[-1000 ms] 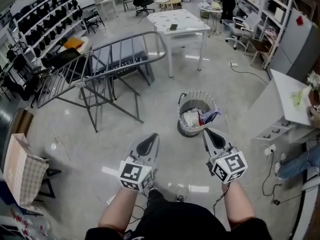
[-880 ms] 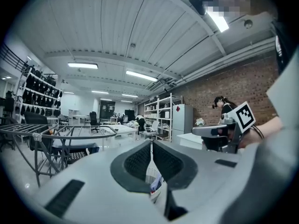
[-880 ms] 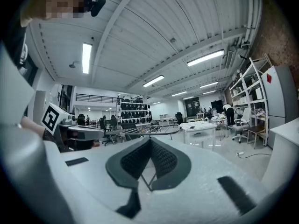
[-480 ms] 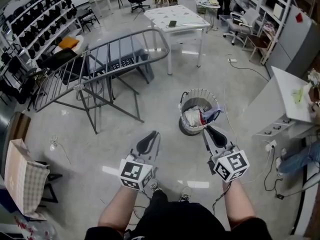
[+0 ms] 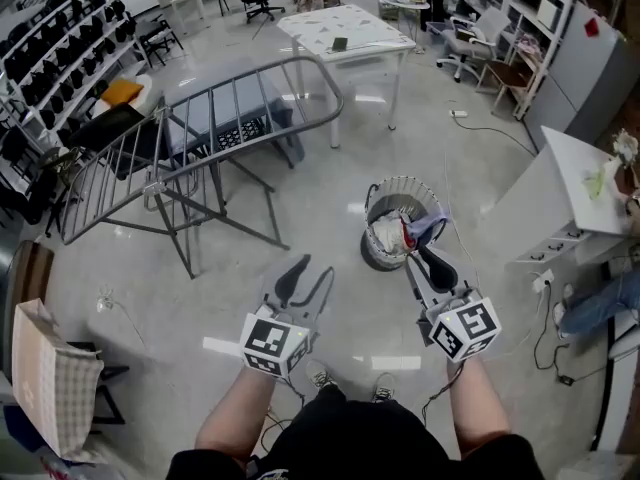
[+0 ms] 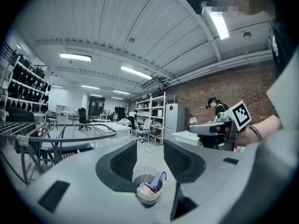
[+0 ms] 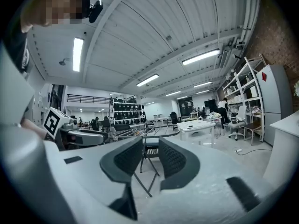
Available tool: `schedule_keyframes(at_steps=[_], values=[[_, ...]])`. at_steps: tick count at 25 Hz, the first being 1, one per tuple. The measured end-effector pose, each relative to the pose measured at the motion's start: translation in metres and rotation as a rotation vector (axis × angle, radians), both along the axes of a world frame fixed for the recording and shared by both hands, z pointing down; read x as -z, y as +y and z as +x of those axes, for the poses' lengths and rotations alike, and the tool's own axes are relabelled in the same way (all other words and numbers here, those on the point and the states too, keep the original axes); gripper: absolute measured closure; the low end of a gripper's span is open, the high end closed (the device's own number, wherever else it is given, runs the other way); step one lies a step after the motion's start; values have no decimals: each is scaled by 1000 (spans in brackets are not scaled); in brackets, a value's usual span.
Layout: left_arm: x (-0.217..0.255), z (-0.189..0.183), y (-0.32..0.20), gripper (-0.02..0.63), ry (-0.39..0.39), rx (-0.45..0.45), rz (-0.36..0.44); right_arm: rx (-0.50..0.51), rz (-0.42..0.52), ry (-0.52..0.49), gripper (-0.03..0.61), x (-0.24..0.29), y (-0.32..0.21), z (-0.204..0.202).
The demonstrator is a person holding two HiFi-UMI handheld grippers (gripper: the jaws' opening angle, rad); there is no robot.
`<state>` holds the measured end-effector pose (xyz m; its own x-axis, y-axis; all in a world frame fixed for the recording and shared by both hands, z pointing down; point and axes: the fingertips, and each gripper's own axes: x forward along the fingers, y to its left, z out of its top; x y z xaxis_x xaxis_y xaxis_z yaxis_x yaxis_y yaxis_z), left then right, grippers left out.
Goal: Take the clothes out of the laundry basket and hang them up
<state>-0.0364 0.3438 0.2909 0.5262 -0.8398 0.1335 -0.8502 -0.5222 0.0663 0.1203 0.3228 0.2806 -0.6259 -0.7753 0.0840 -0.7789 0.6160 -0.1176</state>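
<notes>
The laundry basket [image 5: 392, 203] stands upright on the pale floor: round, white, with a wire-mesh wall. Inside, the clothes [image 5: 390, 236] lie in a crumpled heap, white with a flash of red, and one lilac piece is draped over the rim (right side, head view). The grey metal drying rack [image 5: 240, 93] stands well apart, up-left.

Both forearms stretch forward, level, near the laundry basket [image 5: 400, 181]. Left tongs [image 5: 312, 273] and right tongs [image 5: 428, 259] have just been opening, nothing between them.
</notes>
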Motion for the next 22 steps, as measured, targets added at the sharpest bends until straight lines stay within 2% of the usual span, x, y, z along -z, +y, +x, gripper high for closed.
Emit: schedule_keyframes(at_steps=[7, 13, 22], values=[[-6, -27, -26, 382, -13, -64, 6, -44, 10, 0, 400, -1, -23, -29], [-11, -46, -39, 356, -16, -93, 9, -67, 15, 7, 374, -2, -34, -48], [-15, -40, -65, 351, -4, -92, 3, -137, 4, -22, 371, -3, -73, -17]])
